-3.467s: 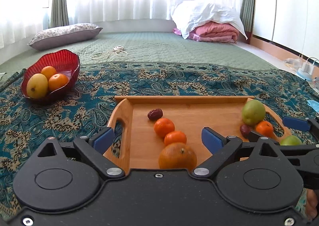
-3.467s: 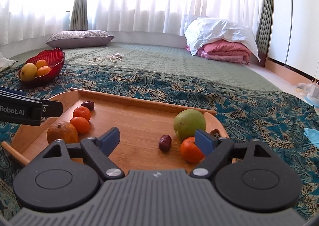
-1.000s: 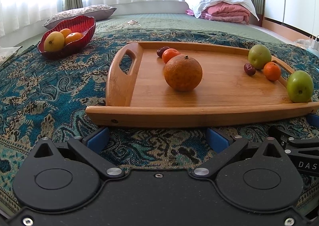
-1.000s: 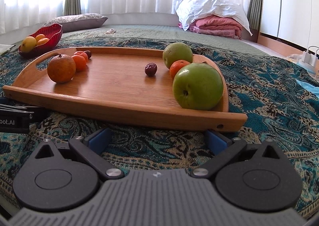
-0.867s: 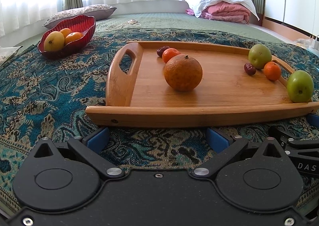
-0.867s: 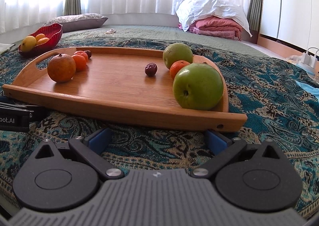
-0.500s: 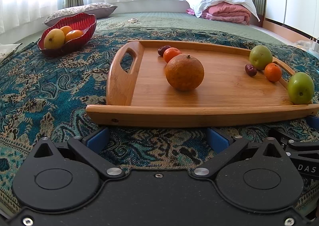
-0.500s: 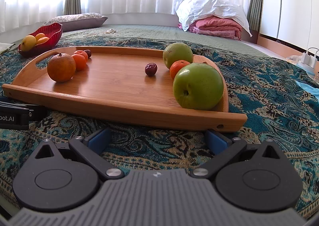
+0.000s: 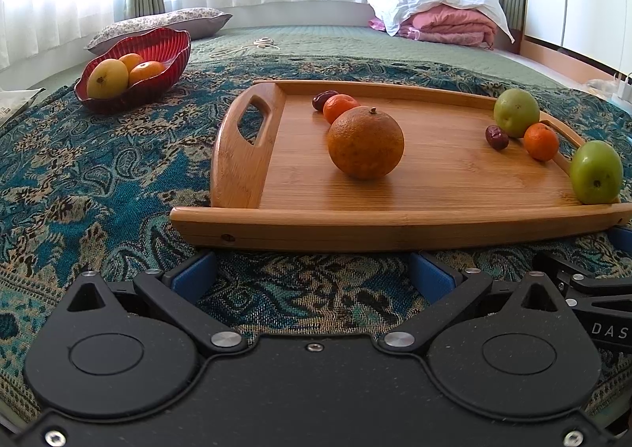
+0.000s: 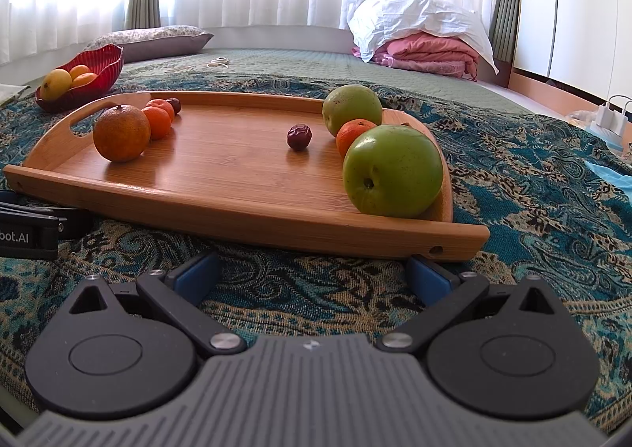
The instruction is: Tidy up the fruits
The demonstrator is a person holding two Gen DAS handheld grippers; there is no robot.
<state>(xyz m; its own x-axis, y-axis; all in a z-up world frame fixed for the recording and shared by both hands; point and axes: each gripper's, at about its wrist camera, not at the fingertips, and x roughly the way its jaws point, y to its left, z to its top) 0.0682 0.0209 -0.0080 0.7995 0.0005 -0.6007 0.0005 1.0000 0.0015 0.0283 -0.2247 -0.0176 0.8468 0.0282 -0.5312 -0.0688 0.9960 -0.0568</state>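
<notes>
from the left wrist view, the left gripper (image 9: 312, 275) sits low over the patterned cloth (image 9: 98, 186), fingers spread wide and pinching nothing, just short of the tray (image 9: 395, 224) ahead. on the tray, straight ahead, sits a big orange (image 9: 365, 143), with a small tangerine (image 9: 339, 106) and a dark date (image 9: 322, 99) behind it. ahead to the right lie a second date (image 9: 496, 137), a green fruit (image 9: 515, 117), another tangerine (image 9: 541, 141) and a green apple (image 9: 595, 171) by the tray's right edge. far ahead to the left a red bowl (image 9: 158, 64) holds yellow and orange fruit. from the right wrist view, the right gripper (image 10: 312, 275) also rests low on the cloth with fingers spread and holding nothing, just before the tray's near right corner (image 10: 454, 239). the apple (image 10: 392, 170) is close ahead, slightly right; the orange (image 10: 121, 133) lies ahead to the left, and the bowl (image 10: 100, 66) far left.
</notes>
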